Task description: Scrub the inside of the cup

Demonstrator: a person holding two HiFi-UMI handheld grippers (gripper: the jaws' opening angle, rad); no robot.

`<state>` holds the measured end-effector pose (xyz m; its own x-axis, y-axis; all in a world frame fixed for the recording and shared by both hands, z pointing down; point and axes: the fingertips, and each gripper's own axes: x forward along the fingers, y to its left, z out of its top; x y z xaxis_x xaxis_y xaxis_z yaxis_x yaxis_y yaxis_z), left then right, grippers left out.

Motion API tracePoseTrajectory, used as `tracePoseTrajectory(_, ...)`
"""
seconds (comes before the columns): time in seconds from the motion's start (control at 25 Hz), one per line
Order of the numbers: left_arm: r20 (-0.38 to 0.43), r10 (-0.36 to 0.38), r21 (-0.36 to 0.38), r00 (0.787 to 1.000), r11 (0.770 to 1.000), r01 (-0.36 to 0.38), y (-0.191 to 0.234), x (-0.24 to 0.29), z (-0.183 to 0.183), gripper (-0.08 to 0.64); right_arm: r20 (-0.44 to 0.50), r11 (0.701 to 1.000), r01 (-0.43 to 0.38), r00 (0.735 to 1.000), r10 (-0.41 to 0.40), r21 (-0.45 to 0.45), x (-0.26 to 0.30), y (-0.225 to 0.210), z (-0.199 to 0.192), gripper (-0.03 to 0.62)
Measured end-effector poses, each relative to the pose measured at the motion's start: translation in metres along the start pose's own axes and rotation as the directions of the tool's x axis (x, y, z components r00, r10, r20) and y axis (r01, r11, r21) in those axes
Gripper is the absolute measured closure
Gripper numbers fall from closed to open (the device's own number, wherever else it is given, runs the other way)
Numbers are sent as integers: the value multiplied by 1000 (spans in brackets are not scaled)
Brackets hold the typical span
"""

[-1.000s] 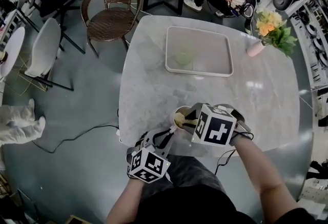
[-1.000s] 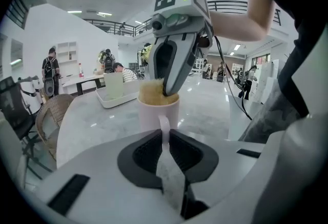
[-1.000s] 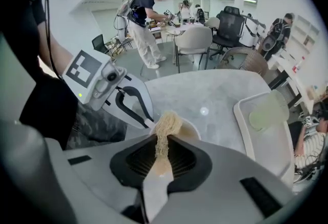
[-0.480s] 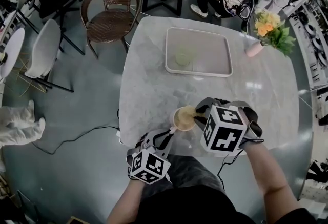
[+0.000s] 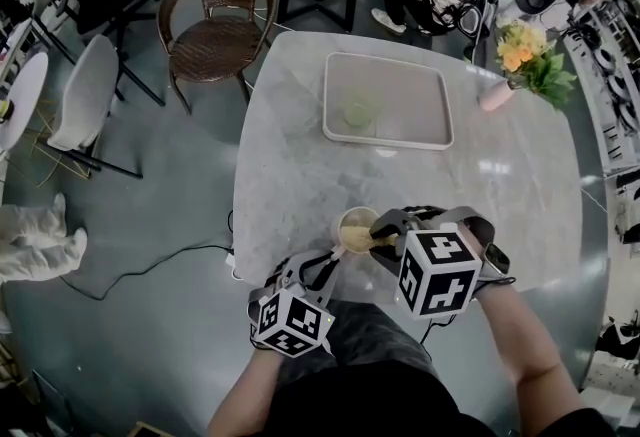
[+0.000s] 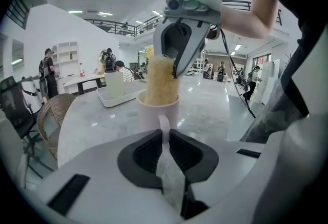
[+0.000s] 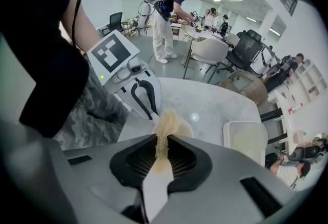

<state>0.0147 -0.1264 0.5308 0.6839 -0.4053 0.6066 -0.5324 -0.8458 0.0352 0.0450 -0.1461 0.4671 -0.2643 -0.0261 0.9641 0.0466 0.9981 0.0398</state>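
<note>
A white cup [image 5: 352, 225] stands near the front edge of the marble table [image 5: 300, 185]. My left gripper [image 5: 333, 262] is shut on the cup's handle [image 6: 164, 126], which sits pinched between the dark pads in the left gripper view. A yellowish fibrous scrubber [image 6: 161, 82] sticks down into the cup [image 6: 156, 110] and rises above its rim. My right gripper [image 5: 387, 239] is shut on the scrubber's upper end [image 7: 164, 130] and comes in from the right, above the cup [image 7: 184, 128]. The cup's bottom is hidden by the scrubber.
A white tray [image 5: 420, 125] with a pale green cup [image 5: 357, 112] lies at the far side of the table. A pink vase of flowers [image 5: 497, 93] stands at the right rear. A wicker chair [image 5: 215, 15] stands beyond the left corner. A cable [image 5: 150, 265] runs over the floor.
The right gripper has shifted right and back toward me, with the scrubber turning in the cup. The left gripper and cup have stayed put.
</note>
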Motion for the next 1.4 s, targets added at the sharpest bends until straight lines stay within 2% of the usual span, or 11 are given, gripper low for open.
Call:
tracePoseTrajectory(0.08,0,0,-3,1000,1000,0,-1,-1,0,508,-18,999,-20,1000,21,38,-2,-1,-4,531)
tracePoseTrajectory(0.2,0,-10,5,1000,1000,10,-5,-2,0,508,-92,997,35,995,-29,73,-2,-17,-15,529)
tracePoseTrajectory(0.36,-3,-16,13,1000,1000,16,-8,-1,1,508,-158,993,121,980,-118,15,6,-34,-18,529)
tracePoseTrajectory(0.44,-5,-21,15,1000,1000,21,-8,0,2,508,-130,992,115,984,-121,-55,10,-28,-8,529)
tracePoseTrajectory(0.56,-5,-24,14,1000,1000,24,-10,0,2,508,-70,992,56,995,-64,-109,12,-9,2,529)
tracePoseTrajectory(0.72,-3,-7,-8,1000,1000,7,-8,0,1,508,-30,999,-17,999,16,-29,5,2,-1,529)
tracePoseTrajectory(0.84,-4,-8,-5,1000,1000,8,-8,0,1,508,-80,999,36,996,-33,38,5,-14,-12,529)
tracePoseTrajectory(0.92,-3,-9,-2,1000,1000,9,-9,0,1,508,-125,995,98,988,-96,14,11,-25,-15,529)
tracePoseTrajectory(1.04,-1,-5,-4,1000,1000,5,-9,0,1,508,-142,989,131,980,-140,-70,26,-28,-12,529)
tracePoseTrajectory(1.28,-1,-5,-4,1000,1000,5,-12,-1,2,508,-219,979,132,962,-164,-153,64,-23,-19,531)
tracePoseTrajectory(1.4,-5,-1,-7,1000,1000,1,-12,0,1,508,-235,990,86,966,-111,-115,68,-18,-18,531)
